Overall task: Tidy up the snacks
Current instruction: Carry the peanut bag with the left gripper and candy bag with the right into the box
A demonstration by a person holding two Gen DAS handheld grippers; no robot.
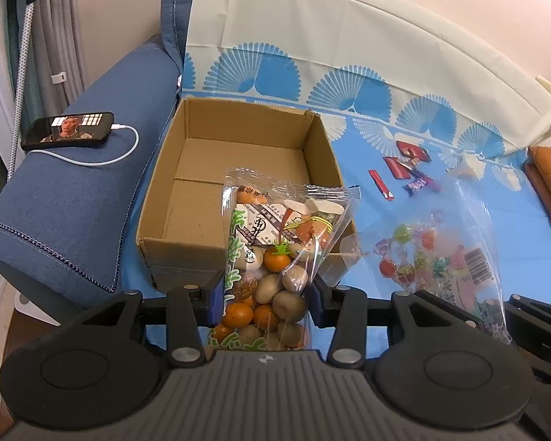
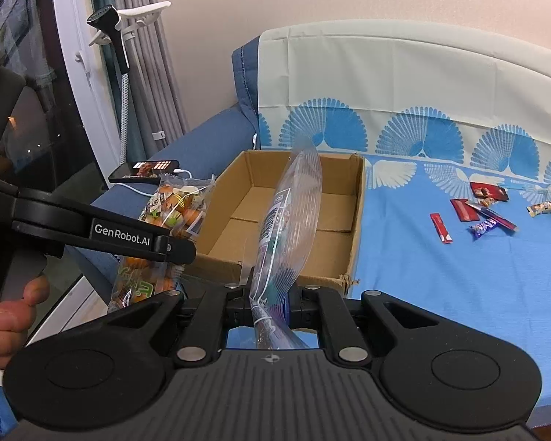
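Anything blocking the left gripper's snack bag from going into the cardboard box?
Nothing visible. The left gripper holds the snack bag at the near wall of the cardboard box, whose top is open and floor bare.

The nut bag (image 1: pixel 272 257) hides part of the box's (image 1: pixel 238 169) near wall and floor, and its lower end drops out of sight behind the left gripper's (image 1: pixel 263 301) body. The candy bag (image 1: pixel 440 253) is motion-blurred, its print unreadable. In the right wrist view that bag (image 2: pixel 294 220) shows edge-on, contents indiscernible. The far wrappers' (image 2: pixel 474 209) labels are too small to read. The phone (image 1: pixel 68 130) screen is tiny.
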